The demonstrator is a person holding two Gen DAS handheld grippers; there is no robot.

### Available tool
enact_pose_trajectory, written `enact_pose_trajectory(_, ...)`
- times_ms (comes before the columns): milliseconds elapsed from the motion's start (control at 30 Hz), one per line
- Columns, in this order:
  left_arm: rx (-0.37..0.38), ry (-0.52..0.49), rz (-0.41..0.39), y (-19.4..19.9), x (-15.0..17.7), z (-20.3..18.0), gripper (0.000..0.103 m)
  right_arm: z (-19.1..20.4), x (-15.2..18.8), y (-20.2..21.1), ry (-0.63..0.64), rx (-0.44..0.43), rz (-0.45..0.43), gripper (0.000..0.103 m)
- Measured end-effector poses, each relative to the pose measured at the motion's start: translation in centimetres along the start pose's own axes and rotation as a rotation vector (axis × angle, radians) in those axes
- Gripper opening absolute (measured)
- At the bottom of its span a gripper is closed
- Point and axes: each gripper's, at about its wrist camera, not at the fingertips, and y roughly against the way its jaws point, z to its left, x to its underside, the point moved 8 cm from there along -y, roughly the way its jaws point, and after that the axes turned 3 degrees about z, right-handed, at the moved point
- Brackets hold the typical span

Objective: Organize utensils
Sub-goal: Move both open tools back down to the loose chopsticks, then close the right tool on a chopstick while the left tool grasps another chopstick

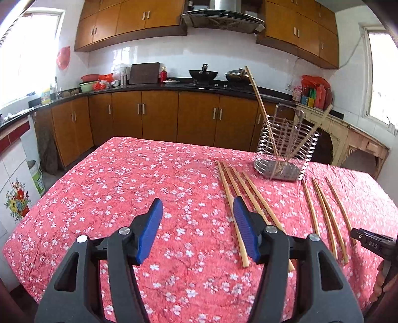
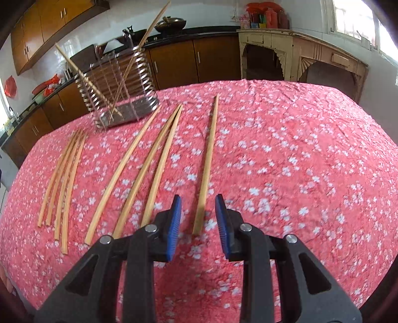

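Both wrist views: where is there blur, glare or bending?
Left wrist view: sharp; windows blown out white; cabinets bowed by fisheye. Right wrist view: tablecloth slightly smeared by motion; window overexposed; straight chopsticks look curved.

Right gripper [image 1: 358, 234] mostly cut off at frame edge right of left gripper's fingers; jaw state unreadable there. Chopstick [image 1: 237, 223] partly hidden behind right finger pad [image 1: 245, 229]. Tablecloth [image 2: 286, 159] motion-blurred beyond right gripper's fingers.
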Motion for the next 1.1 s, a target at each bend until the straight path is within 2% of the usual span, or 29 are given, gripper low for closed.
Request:
enact_pose_trajectory(167,0.016,-0.014,0.022,-0.5,0.6,-1.0,0.059,-0.1,-0.3,-0.5,0.011,0.043,-0.001,0.01)
enact_pose_trajectory(267,0.025,-0.008,0.041,-0.9,1.1,-1.1,0.059,-0.7,-0.8,-0.6,-0.018,0.035,0.009,0.008)
enact_pose_trajectory(467,0.035,-0.014,0.069,-1.4,2.2,-1.4,0.059,-2.8,-2.5,-1.5,-0.078,0.052,0.027,0.008)
enact_pose_trajectory(633,0.053,-0.039,0.097,-1.6,3.1,-2.1,0.059,-5.4,-3.8,-2.3,-0.127,0.12,0.041,0.008)
enact_pose_trajectory(867,0.072,-0.097,0.167,-2.5,4.5,-3.7,0.059,-9.2,-5.2,-2.9,-0.187,0.207,0.011,0.008)
enact_pose_trajectory(1100,0.09,-0.115,0.254,-3.9,5.8,-4.5,0.049,-10.0,-5.1,-3.0,-0.201,0.206,0.009,0.008)
